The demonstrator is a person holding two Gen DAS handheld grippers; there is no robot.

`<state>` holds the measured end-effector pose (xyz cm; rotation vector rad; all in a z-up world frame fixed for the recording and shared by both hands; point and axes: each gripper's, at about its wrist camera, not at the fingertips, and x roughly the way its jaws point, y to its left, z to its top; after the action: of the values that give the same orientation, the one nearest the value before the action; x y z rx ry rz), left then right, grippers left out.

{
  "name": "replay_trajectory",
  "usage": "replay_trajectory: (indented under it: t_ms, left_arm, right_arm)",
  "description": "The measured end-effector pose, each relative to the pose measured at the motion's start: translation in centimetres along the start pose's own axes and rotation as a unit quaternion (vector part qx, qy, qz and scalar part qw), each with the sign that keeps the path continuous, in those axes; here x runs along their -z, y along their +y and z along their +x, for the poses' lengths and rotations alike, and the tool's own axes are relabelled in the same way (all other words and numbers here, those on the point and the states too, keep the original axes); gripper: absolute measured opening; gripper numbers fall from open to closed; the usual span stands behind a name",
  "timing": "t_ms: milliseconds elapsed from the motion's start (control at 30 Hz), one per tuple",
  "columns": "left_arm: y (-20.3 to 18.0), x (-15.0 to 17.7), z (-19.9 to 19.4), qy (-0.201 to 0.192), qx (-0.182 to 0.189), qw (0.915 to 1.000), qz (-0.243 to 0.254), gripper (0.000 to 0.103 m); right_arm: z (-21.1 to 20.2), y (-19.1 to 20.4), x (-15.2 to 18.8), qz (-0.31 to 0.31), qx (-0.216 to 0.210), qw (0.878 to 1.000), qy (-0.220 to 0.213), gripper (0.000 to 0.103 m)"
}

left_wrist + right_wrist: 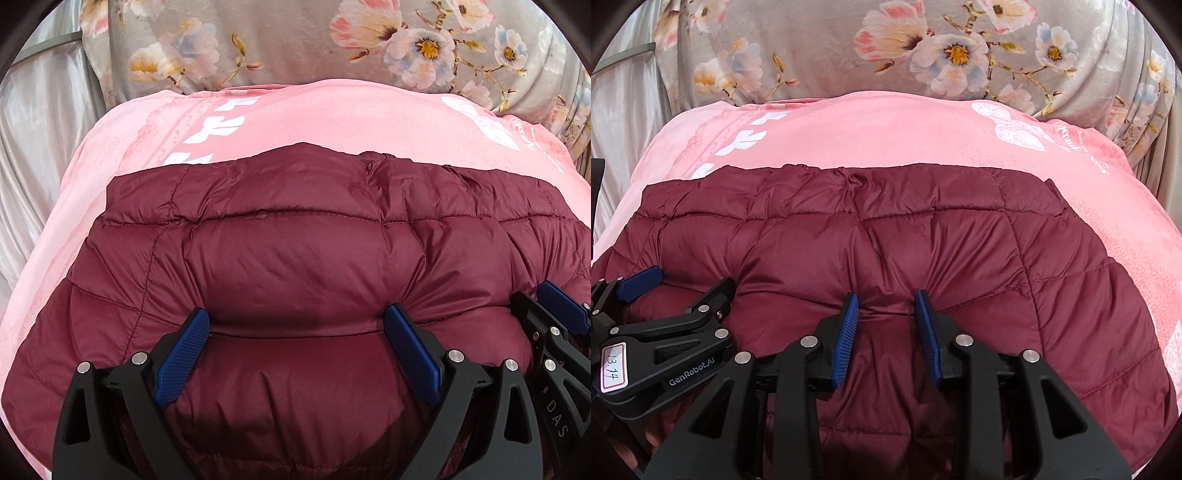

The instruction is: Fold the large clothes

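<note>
A maroon quilted puffer jacket [295,229] lies folded on a pink blanket [295,110], with a folded-over layer nearest me. My left gripper [297,321] is open wide, its blue pads pressing down on the jacket's near fold. My right gripper [888,304] has its jaws partly closed around a pinch of the same jacket [886,229] at the fold edge. The right gripper also shows at the right edge of the left wrist view [554,314], and the left gripper shows at the left of the right wrist view [683,291].
The pink blanket [886,125] has white print and covers a rounded surface. Behind it hangs a grey floral cloth [295,40]. Silvery satin fabric [40,122] lies at the left.
</note>
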<state>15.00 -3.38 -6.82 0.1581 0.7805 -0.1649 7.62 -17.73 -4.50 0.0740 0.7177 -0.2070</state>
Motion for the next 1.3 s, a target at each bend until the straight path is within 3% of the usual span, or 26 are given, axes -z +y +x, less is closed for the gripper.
replay_trajectory:
  t_ms: [400, 533, 633, 767, 833, 933, 1033, 1133, 1200, 1267, 1300]
  left_arm:
    - [0.3, 0.0, -0.8, 0.008, -0.001, 1.0, -0.004, 0.096]
    - [4.9, 1.1, -5.9, 0.011, 0.035, 0.9979, -0.053, 0.091]
    - [9.0, 2.7, -8.9, 0.005, 0.029, 0.996, -0.084, 0.091]
    - [16.3, 6.1, -10.8, 0.027, 0.033, 0.9829, -0.179, 0.091]
    - [19.8, 7.8, -11.1, 0.038, 0.037, 0.9685, -0.243, 0.09]
    - [22.4, 9.2, -10.2, 0.051, 0.06, 0.9512, -0.298, 0.089]
    - [22.4, 9.4, -8.8, 0.068, 0.1, 0.9413, -0.315, 0.088]
    - [21.2, 8.5, -7.3, 0.069, 0.127, 0.9379, -0.315, 0.088]
    - [20.3, 8.0, -6.4, 0.072, 0.133, 0.9375, -0.313, 0.081]
    - [19.4, 7.6, -5.8, 0.079, 0.138, 0.9389, -0.305, 0.062]
    - [19.0, 7.4, -5.8, 0.078, 0.14, 0.9403, -0.3, 0.056]
  right_arm:
    - [-0.5, -0.7, -0.2, 0.017, -0.01, 1.0, 0.005, 0.037]
    - [-4.4, -0.6, 0.1, 0.036, -0.054, 0.998, 0.004, 0.037]
    - [-6.3, 1.0, 0.7, 0.023, -0.084, 0.996, 0.007, 0.037]
    - [-6.5, 3.4, 1.9, 0.01, -0.113, 0.993, 0.02, 0.034]
    - [-6.0, 4.2, 2.6, 0.006, -0.118, 0.993, 0.031, 0.03]
    - [-5.2, 4.7, 3.5, 0.003, -0.118, 0.992, 0.033, 0.024]
    - [-4.8, 4.9, 4.0, 0.0, -0.117, 0.993, 0.034, 0.024]
    - [-4.6, 4.9, 4.2, 0.002, -0.118, 0.992, 0.036, 0.024]
    - [-4.5, 4.9, 4.1, 0.002, -0.118, 0.992, 0.037, 0.024]
    - [-4.8, 4.6, 4.1, 0.012, -0.125, 0.991, 0.036, 0.023]
    - [-5.1, 4.3, 4.1, 0.018, -0.13, 0.991, 0.033, 0.012]
